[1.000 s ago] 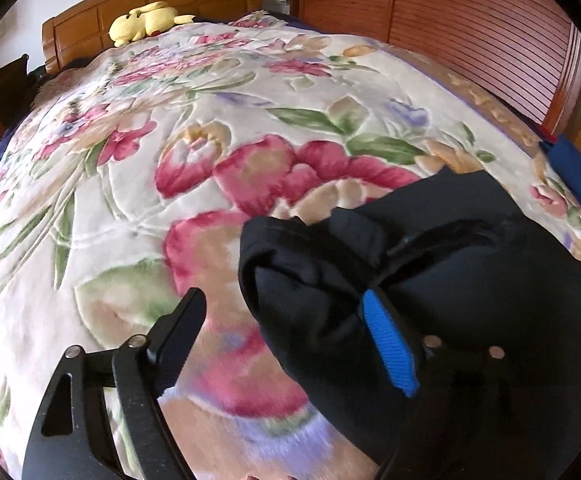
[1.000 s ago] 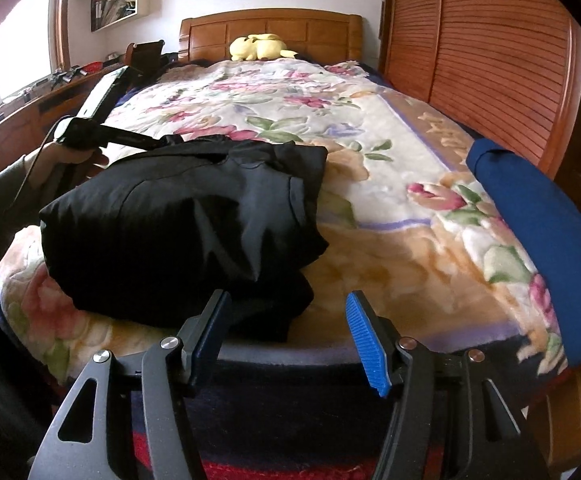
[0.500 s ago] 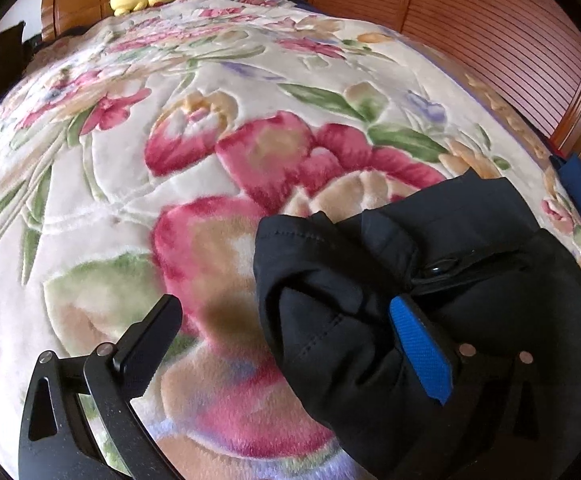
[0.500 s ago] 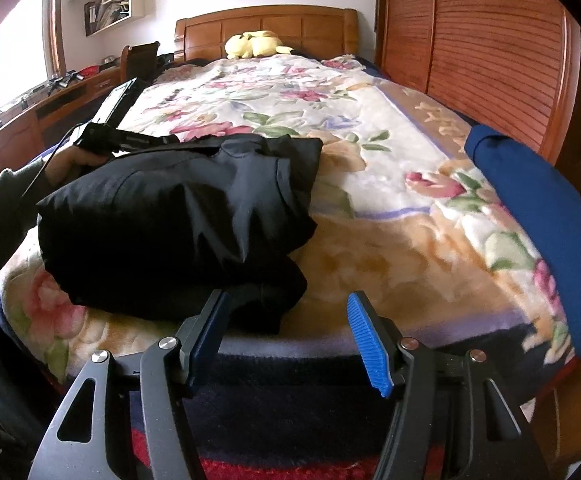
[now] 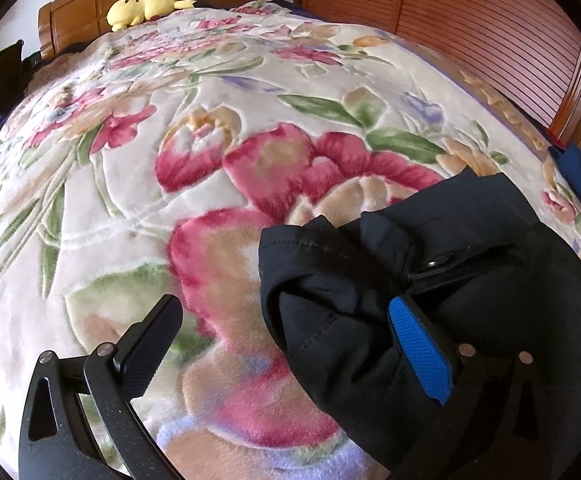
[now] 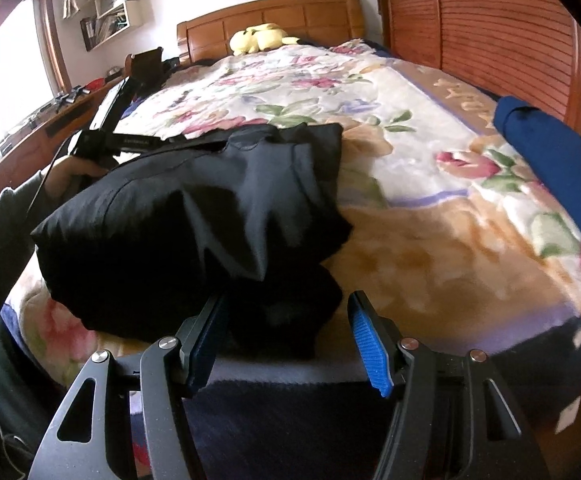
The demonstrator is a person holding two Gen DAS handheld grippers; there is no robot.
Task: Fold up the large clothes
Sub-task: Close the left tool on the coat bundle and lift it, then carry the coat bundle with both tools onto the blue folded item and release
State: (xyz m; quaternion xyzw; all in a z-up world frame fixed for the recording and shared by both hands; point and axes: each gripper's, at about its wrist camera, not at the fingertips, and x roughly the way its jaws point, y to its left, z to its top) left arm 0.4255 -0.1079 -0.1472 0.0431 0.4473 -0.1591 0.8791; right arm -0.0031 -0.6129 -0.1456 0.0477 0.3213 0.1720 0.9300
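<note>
**Black garment folded on the bed, both grippers open**

We see the left gripper (image 5: pixel 286 344) with its jaws spread very wide. Its blue pad (image 5: pixel 418 354) lies on the black garment (image 5: pixel 390 280), the black finger (image 5: pixel 150 344) stands over the floral blanket (image 5: pixel 170 140), and nothing is pinched between them. The right gripper (image 6: pixel 290 340) has its jaws apart too; a low fold of the garment (image 6: pixel 194 224) reaches in between the fingers, but the pads do not press on it, as far as we can tell.

The garment lies in a thick folded bundle near the foot end of the bed, on the blanket. In the right wrist view, the left hand (image 6: pixel 70 172) holds its tool at the far side of the bundle. A blue cloth (image 6: pixel 558 168) lies at the right edge of the bed. A yellow plush toy (image 5: pixel 146 2) rests by the wooden headboard (image 6: pixel 274 16), and wooden slatted doors (image 6: pixel 478 28) stand to the right
</note>
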